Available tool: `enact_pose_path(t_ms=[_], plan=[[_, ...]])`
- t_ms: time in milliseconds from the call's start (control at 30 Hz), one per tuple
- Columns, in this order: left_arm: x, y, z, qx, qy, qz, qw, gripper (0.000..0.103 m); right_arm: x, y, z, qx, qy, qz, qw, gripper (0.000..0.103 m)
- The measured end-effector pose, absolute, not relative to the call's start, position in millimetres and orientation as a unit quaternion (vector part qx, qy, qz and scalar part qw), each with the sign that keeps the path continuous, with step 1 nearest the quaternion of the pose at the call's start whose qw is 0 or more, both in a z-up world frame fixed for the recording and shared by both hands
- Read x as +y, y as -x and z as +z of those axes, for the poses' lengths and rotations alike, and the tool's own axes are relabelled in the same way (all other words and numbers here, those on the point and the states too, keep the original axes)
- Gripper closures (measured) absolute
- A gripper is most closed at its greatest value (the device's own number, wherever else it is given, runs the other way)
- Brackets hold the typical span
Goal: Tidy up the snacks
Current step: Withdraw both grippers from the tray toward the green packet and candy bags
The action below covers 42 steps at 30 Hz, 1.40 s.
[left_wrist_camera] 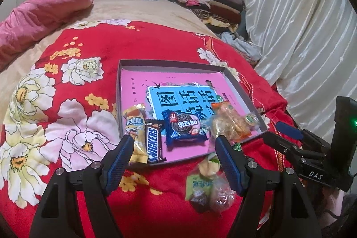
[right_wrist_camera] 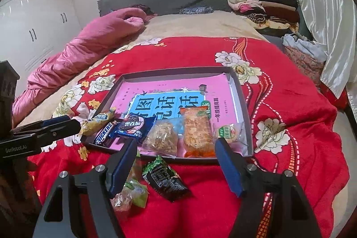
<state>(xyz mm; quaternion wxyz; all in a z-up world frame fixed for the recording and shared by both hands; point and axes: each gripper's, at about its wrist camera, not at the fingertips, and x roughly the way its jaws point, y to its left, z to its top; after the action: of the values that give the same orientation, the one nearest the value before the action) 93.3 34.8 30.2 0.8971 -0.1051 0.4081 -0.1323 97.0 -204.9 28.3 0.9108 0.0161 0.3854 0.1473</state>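
A shallow grey cardboard box lid (right_wrist_camera: pixel 242 104) with a pink and blue printed floor lies on the red flowered bedspread (right_wrist_camera: pixel 290 104), holding a row of wrapped snacks along its near edge, among them a brown Snickers bar (left_wrist_camera: pixel 153 142) and a blue cookie packet (right_wrist_camera: pixel 131 127). Just outside that edge lie a black-and-green wrapped snack (right_wrist_camera: pixel 165 177) and small clear-wrapped sweets (left_wrist_camera: pixel 209 191). The left gripper (left_wrist_camera: pixel 175 162) and right gripper (right_wrist_camera: pixel 176 166) both hover wide apart, holding nothing.

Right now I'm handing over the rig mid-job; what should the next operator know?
Left gripper: open, empty, over the tray's near edge.
Right gripper: open, empty, beside it.
Done: six snacks line the tray front, from the yellow wafer pack to the round green-label cake.
Left: the black-and-green packet and the clear-wrapped sweets lie on the red blanket before the tray.
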Motion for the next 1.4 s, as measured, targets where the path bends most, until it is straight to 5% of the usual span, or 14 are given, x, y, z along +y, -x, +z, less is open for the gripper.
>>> enact_pose_path(t_ms=[1400], plan=[[-44, -49, -6, 0.468, -0.011, -0.189, 0.863, 0.026, -223, -79, 12, 0.408, -0.001, 0.157, 0.899, 0.031]])
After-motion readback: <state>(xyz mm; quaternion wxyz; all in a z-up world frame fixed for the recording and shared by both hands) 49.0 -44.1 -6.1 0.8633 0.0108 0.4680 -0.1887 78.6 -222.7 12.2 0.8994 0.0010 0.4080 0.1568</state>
